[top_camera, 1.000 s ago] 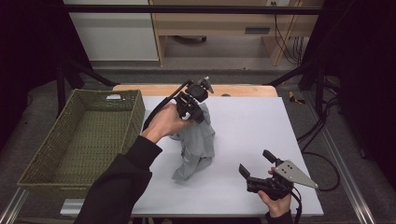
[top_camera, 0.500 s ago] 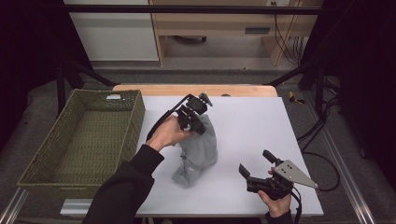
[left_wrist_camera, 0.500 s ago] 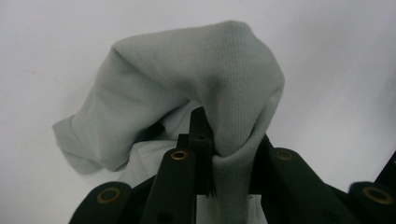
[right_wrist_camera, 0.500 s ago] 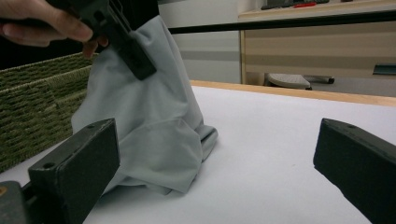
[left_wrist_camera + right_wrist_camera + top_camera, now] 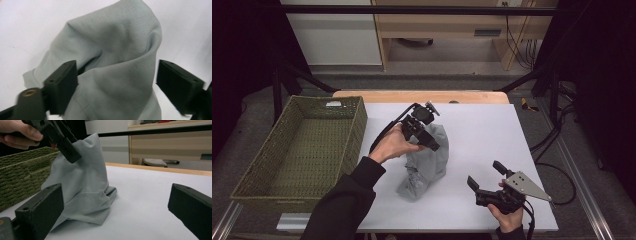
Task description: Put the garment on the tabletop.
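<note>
Left gripper (image 5: 428,136) jaws just opened, grey cloth (image 5: 427,162) loose between them. Lift clear vertically before regrasp. Right gripper (image 5: 487,176) open, near cloth.

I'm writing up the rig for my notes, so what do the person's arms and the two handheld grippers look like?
The left arm wears a black long sleeve. Both tools are black: the left gripper trails a black cable, and the right gripper carries a grey three-cornered plate dotted with small holes, with its own black cable. Each ends in two blocky, flat-faced black jaws.
</note>
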A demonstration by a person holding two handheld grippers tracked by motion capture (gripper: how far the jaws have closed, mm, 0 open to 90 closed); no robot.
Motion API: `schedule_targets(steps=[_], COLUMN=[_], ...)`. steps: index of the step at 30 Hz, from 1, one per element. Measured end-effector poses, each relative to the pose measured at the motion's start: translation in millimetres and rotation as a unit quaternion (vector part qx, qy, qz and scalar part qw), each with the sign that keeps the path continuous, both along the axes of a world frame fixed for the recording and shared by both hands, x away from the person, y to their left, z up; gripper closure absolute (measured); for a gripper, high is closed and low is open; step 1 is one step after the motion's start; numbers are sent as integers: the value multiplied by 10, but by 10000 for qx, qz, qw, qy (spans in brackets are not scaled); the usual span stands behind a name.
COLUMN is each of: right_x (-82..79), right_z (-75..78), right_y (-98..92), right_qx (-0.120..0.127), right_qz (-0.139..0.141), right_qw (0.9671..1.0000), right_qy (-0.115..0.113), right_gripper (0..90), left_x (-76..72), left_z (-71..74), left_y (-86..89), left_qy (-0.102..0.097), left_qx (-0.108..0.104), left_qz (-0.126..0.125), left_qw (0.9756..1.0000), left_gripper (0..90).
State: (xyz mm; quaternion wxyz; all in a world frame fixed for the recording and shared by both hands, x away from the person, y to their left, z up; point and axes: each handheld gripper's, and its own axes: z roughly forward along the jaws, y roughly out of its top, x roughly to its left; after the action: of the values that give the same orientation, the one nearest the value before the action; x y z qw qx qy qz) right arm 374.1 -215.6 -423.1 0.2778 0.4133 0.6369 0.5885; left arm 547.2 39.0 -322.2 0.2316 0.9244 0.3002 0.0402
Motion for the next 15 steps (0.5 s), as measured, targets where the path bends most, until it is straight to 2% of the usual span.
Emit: schedule_targets(steps=[3,6,9,10,12,13,15], right_x=[3,2,9,5,7,7,15], right_z=[1,2,0,2,-1,0,-3], right_y=[2,1,-7,-4,-8,-7,-6], right_qx=[-11,-2,-19,7,-8,13,23], right_qz=[1,-3,1,-12,-13,7,16], right_qw=[10000,10000,10000,10000,10000,10000,10000], right_qy=[-20,-16,-71,-20,-24,-14,-52], right_gripper=[5,5,5,5,5,5,5], left_x=[-18,-27,-43,-50,-79,-87,-117], left_z=[2,2,-4,-8,-21,-21,-41], left_y=[3,32,72,88,116,141,192], left_qy=[-148,-211,-379,-436,-564,-645,-784], left_qx=[-25,-278,-511,-597,-921,-977,-1324], left_qz=[-1,30,77,79,128,109,191], left_qw=[9999,9994,9979,9972,9941,9931,9879], left_gripper=[80,49,36,35,33,32,36])
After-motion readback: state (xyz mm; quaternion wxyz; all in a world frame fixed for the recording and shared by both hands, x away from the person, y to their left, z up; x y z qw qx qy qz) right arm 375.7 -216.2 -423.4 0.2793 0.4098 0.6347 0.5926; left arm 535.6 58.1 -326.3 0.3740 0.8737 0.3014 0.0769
